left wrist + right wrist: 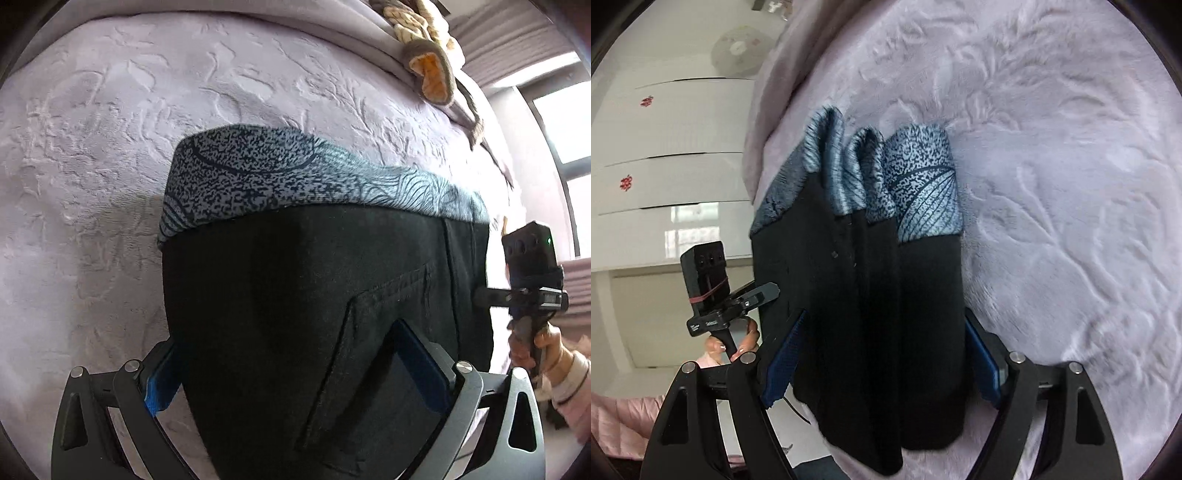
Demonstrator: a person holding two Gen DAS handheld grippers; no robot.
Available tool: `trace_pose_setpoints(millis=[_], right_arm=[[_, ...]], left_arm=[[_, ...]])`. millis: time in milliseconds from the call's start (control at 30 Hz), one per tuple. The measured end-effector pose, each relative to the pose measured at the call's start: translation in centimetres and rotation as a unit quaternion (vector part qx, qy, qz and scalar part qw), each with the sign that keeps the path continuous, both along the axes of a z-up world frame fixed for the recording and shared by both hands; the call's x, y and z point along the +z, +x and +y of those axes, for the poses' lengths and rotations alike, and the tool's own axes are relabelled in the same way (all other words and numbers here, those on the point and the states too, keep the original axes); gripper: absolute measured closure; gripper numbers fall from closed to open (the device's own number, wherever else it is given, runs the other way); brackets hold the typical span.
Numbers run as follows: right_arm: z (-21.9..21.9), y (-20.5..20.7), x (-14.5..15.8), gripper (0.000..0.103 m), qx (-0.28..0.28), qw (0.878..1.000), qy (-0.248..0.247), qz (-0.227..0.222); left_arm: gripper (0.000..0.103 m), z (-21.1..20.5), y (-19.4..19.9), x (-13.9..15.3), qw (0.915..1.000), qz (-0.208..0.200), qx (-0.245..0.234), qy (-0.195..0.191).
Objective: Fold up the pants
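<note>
The folded black pants (303,314) with a grey-blue speckled, leaf-printed lining turned out along the top lie on a pale lilac embossed plush bed cover (92,166), bunched between the two claws.

In the left wrist view, the left claw (295,373) stands wide with the black cloth filling the gap; its blue pads sit at either side of the bundle and seem to press it, one showing at the left edge, the other lying over a stitched back pocket. Only this view shows the pocket, a brown and yellow plush toy (428,59) near the far edge of the bed, and a window at the right. The right claw (484,297) appears here at the right edge of the pants, a hand on its handle.

The right wrist view shows the right claw (886,354) spread wide around several upright folds of the pants (871,314), blue pads against both sides. Only here are the separate layers, white cabinet doors, and the left claw (772,290) at the left edge of the bundle visible.
</note>
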State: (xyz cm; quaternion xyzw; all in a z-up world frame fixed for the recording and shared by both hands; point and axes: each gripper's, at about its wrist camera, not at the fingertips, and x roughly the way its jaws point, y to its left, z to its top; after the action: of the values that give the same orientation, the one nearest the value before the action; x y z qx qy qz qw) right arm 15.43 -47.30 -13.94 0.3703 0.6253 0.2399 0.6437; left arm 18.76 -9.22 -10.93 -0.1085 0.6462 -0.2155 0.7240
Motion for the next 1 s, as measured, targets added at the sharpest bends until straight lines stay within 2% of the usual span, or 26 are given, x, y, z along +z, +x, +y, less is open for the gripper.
trace_pose_setpoints(millis=[67,133,167,233,333,467,600,633,700,733,767,800,900,1000], right_arm=[[0.3,0.2,-0.1,0.032,-0.005,1.000,-0.011,0.014],[0.3,-0.5,0.9,0.045,-0.011,1.000,-0.005,0.010],[0.2,-0.7,1.4,0.047,-0.012,1.000,-0.002,0.007],[0.2,-1.1,2.7,0.055,-0.013,1.000,0.014,0.000],[0.1,-1.9,4.5,0.056,-0.023,0.999,0.037,-0.005],[0.4,-3.6,5.9,0.056,-0.037,0.997,0.071,-0.003],[1.2,-5.8,6.4,0.056,-0.038,0.996,0.085,0.004],[1.4,-6.3,6.3,0.056,-0.036,0.996,0.080,0.004],[1.8,-6.5,5.6,0.056,-0.029,0.998,0.054,0.005],[2.0,-6.6,5.1,0.056,-0.026,0.999,0.041,0.010],[2.3,-6.7,4.4,0.056,-0.022,1.000,0.007,0.017],[2.7,-6.8,3.9,0.053,-0.017,0.999,-0.025,0.021],[2.9,-7.1,3.9,0.039,-0.023,0.994,-0.101,0.022],[2.9,-7.6,5.8,0.037,-0.019,0.984,-0.175,0.010]], left_arm=[[0.023,-0.2,-0.8,1.3,0.9998,-0.019,-0.002,0.003],[0.033,-0.5,-1.4,2.7,0.9994,-0.033,-0.008,0.009],[0.037,-0.8,-1.4,3.0,0.9993,-0.036,-0.009,0.010],[0.038,-0.6,-1.9,4.2,0.9992,-0.038,-0.006,0.003],[0.038,0.3,-3.0,5.8,0.9994,-0.036,0.001,-0.004],[0.038,1.2,-5.4,7.9,0.9992,-0.040,-0.002,0.008],[0.038,2.1,-7.1,7.6,0.9992,-0.033,0.006,0.023],[0.033,2.2,-7.4,6.8,0.9990,-0.026,0.008,0.036],[0.029,2.2,-7.5,5.1,0.9968,-0.019,0.014,0.077],[0.024,2.2,-7.5,4.2,0.9944,-0.021,0.016,0.102],[0.009,2.4,-7.6,3.4,0.9912,-0.031,0.021,0.127],[0.002,2.6,-7.6,3.1,0.9889,-0.040,0.028,0.140],[0.000,3.1,-7.8,3.9,0.9831,-0.054,0.045,0.169],[0.000,3.2,-8.3,6.3,0.9757,-0.089,0.044,0.195]])
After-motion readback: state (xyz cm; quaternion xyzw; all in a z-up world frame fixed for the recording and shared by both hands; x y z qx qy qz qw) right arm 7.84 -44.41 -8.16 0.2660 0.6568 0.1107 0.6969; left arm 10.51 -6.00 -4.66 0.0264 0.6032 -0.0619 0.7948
